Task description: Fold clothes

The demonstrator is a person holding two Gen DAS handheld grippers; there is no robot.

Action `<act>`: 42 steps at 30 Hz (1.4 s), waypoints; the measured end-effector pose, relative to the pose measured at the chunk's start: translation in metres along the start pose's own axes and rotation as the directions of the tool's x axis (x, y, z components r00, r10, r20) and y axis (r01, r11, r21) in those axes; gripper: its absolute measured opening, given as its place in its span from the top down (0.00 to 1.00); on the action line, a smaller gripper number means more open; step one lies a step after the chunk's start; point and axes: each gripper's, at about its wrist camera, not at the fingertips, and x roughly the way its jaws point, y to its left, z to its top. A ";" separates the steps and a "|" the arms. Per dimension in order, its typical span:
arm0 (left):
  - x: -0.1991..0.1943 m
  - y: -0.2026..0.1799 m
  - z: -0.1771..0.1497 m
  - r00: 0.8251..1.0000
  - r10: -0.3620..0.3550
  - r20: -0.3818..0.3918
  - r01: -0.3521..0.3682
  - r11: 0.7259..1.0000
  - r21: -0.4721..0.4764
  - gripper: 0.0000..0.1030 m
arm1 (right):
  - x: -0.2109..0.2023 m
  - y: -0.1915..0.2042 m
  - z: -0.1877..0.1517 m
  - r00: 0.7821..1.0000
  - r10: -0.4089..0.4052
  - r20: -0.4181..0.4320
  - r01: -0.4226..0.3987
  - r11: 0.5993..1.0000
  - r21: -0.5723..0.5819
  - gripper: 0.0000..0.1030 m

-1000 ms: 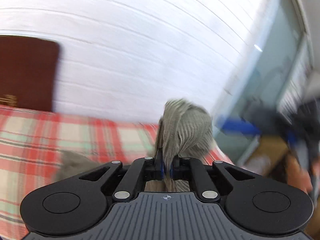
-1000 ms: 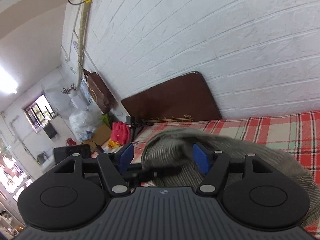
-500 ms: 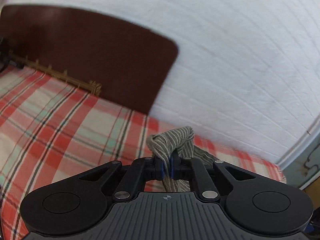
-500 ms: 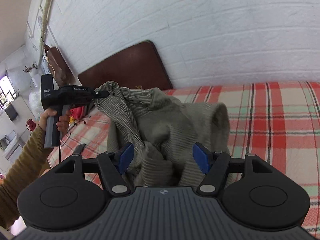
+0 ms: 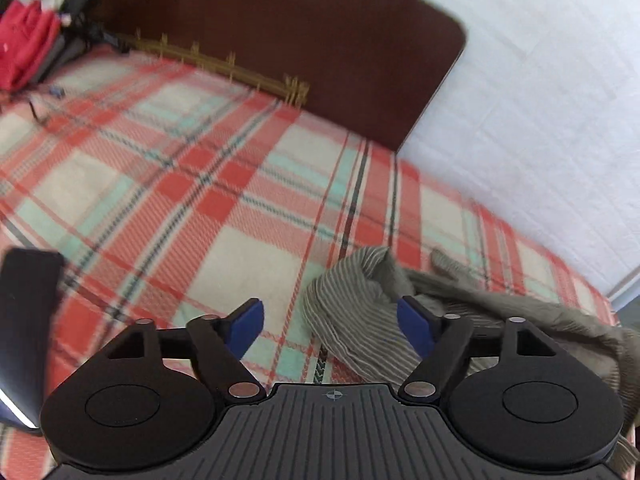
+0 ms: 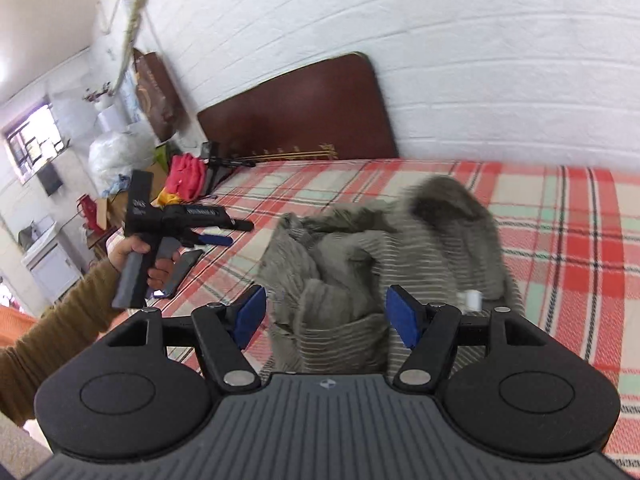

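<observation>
The striped grey-green garment (image 6: 384, 264) lies in a crumpled heap on the bed (image 6: 560, 240), toward the side that runs along the white brick wall (image 6: 440, 60). Its lower part is hidden behind the right gripper (image 6: 326, 314), whose blue pads stand wide apart on either side of the cloth without pinching it; how the garment's sleeves and hem lie in the heap cannot be made out, and the raised fold at its far right is blurred. A small white tag (image 6: 473, 300) shows at its right side.

In the left wrist view the left gripper (image 5: 332, 324) is likewise spread open, holding nothing, with the garment (image 5: 360, 312) just beyond its right pad and running off behind the gripper body. A dark object (image 5: 24, 320) at the bed's near left edge is cut off and too blurred to name.

The bed carries a red, cream and teal plaid blanket (image 5: 180, 200). A dark brown headboard (image 5: 320, 48) stands at its far end against the wall, with red cloth (image 5: 24, 48) beside it.
</observation>
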 end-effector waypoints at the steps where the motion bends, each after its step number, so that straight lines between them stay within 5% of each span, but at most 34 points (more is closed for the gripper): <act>1: -0.014 -0.005 -0.002 1.000 -0.017 0.011 0.017 1.000 0.018 0.17 | 0.002 0.005 -0.001 1.000 0.001 -0.002 -0.001 1.000 -0.022 0.31; 4: -0.045 -0.027 -0.018 0.995 -0.103 0.001 0.103 0.990 0.098 0.17 | 0.012 0.018 -0.006 1.000 -0.005 -0.020 0.003 0.996 -0.090 0.31; 9: -0.038 -0.076 -0.076 0.967 -0.237 -0.097 0.252 0.951 0.181 0.17 | 0.032 0.020 -0.014 0.998 -0.010 -0.070 0.002 0.994 -0.106 0.30; 12: -0.019 -0.086 -0.090 0.947 -0.307 -0.097 0.315 0.945 0.087 0.17 | 0.036 0.018 -0.018 0.996 -0.021 -0.082 0.013 0.996 -0.093 0.30; 16: 0.005 -0.091 -0.091 0.946 -0.322 -0.047 0.321 0.947 -0.026 0.17 | 0.036 0.019 -0.024 0.995 -0.058 -0.083 0.048 0.992 -0.116 0.29; 19: 0.020 -0.100 -0.090 0.956 -0.292 -0.038 0.292 0.956 -0.017 0.30 | 0.041 0.021 -0.026 0.993 -0.080 -0.088 0.067 0.988 -0.140 0.29; 21: 0.031 -0.103 -0.091 0.950 -0.301 -0.080 0.301 0.954 -0.016 0.93 | 0.047 0.023 -0.027 0.992 -0.091 -0.090 0.076 0.984 -0.158 0.29; 27: 0.003 -0.089 -0.084 0.956 -0.293 0.031 0.294 0.956 -0.024 0.94 | 0.068 0.030 -0.034 0.979 -0.164 -0.120 0.132 0.962 -0.241 0.34; 30: -0.017 -0.078 -0.072 0.963 -0.237 0.129 0.241 0.970 -0.015 0.94 | 0.078 0.032 -0.038 0.966 -0.201 -0.162 0.152 0.950 -0.273 0.89; 37: -0.016 -0.050 -0.056 0.983 -0.033 0.180 0.041 0.998 -0.040 0.94 | 0.011 0.007 -0.007 0.986 -0.158 0.053 0.162 0.984 -0.075 0.91; 42: -0.003 -0.041 -0.059 0.987 0.031 0.159 -0.023 0.998 -0.053 0.94 | -0.046 -0.020 0.009 0.953 -0.192 0.235 0.180 0.981 0.073 0.91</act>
